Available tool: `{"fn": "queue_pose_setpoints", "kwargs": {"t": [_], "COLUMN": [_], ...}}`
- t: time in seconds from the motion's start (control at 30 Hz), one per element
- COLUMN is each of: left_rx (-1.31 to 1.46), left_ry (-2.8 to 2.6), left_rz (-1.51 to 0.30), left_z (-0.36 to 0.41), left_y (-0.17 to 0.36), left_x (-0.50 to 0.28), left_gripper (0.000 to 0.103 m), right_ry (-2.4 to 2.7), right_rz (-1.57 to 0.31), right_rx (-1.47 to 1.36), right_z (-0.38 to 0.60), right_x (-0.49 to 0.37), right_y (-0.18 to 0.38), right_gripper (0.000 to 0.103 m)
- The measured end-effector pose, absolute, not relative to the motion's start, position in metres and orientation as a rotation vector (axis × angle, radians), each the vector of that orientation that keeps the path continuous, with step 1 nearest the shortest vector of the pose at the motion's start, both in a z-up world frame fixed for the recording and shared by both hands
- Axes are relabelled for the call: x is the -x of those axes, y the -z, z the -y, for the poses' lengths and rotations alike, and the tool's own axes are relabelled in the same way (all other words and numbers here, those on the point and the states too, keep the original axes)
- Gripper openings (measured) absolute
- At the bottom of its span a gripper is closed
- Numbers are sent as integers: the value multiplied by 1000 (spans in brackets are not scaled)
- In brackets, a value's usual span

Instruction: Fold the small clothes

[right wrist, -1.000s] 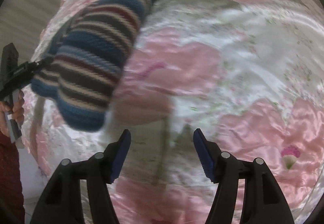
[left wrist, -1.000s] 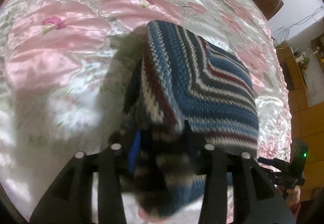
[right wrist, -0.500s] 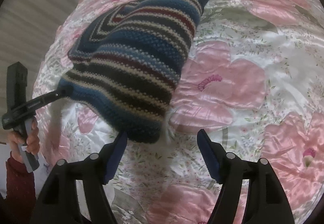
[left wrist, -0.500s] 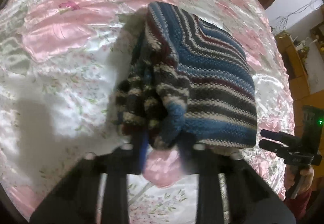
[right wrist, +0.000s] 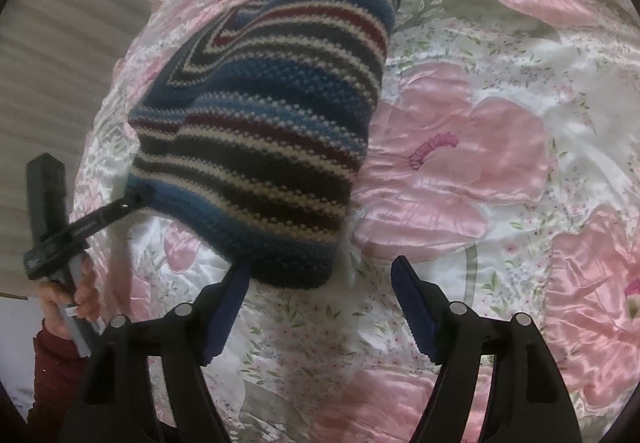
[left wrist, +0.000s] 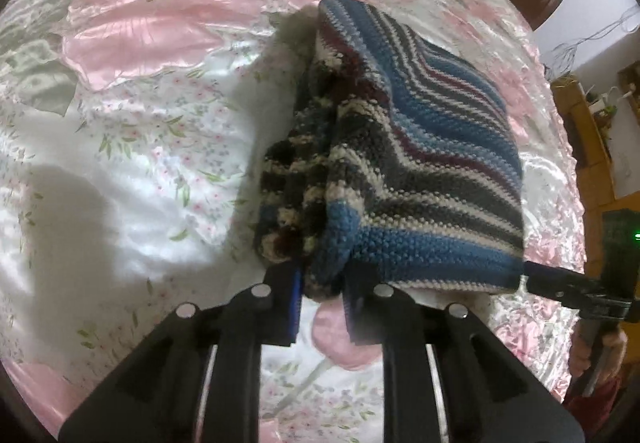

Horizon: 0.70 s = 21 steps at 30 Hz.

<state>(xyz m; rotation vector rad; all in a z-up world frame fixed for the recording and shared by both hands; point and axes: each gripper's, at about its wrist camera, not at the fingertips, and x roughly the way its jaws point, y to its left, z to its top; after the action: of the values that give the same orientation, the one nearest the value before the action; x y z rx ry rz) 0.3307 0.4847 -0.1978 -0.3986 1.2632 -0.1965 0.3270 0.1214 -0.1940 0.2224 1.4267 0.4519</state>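
The left gripper (left wrist: 322,295) pinches a bunched corner of the striped knit garment (left wrist: 404,163) between its fingers and holds it above the bed (left wrist: 140,163), which has a flowered satin cover. The right gripper (right wrist: 320,303) has its fingers spread wide and holds nothing; the hanging lower edge of the garment is just in front of them. I think the step is to catch this free edge. The right fingers should close on one layer near the corner, so that the cloth can be stretched flat before it is folded.
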Motion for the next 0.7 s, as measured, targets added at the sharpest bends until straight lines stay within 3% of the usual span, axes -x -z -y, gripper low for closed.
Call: {"fn": "queue_pose_setpoints", "kwargs": {"t": [0.03, 0.07, 0.1, 0.3, 0.33, 0.4, 0.43, 0.57, 0.7], "left_rx": [395, 386, 383, 420, 442, 492, 497, 464, 449], "left_ry": [188, 173, 164, 171, 175, 176, 183, 209, 219], "left_rz": [-1261, -1265, -1267, -1323, -1337, -1352, -1351, -1342, -1296], "left_z": [-485, -486, -487, -492, -493, -495, -493, -483, -473], "left_y": [196, 194, 194, 213, 219, 227, 228, 223, 206], "left_x": [-329, -328, -328, -340, -343, -347, -348, -345, -335], "left_gripper": [35, 54, 64, 73, 73, 71, 60, 39, 33], "right_ry": [-450, -454, -465, -493, -499, -512, -507, -540, -565], "right_rz": [-1430, -1436, -1442, -1477, -1483, -1501, -1495, -1444, -1394], "right_rx": [-220, -227, -243, -278, -288, -333, -331, -270, -229], "right_z": [-124, -126, -128, -146, -148, -149, -149, -146, -141], "right_x": [-328, -329, -331, -337, -337, -337, -337, -331, -321], "right_y": [196, 199, 202, 226, 230, 239, 240, 223, 198], "right_gripper": [75, 76, 76, 72, 61, 47, 39, 26, 17]}}
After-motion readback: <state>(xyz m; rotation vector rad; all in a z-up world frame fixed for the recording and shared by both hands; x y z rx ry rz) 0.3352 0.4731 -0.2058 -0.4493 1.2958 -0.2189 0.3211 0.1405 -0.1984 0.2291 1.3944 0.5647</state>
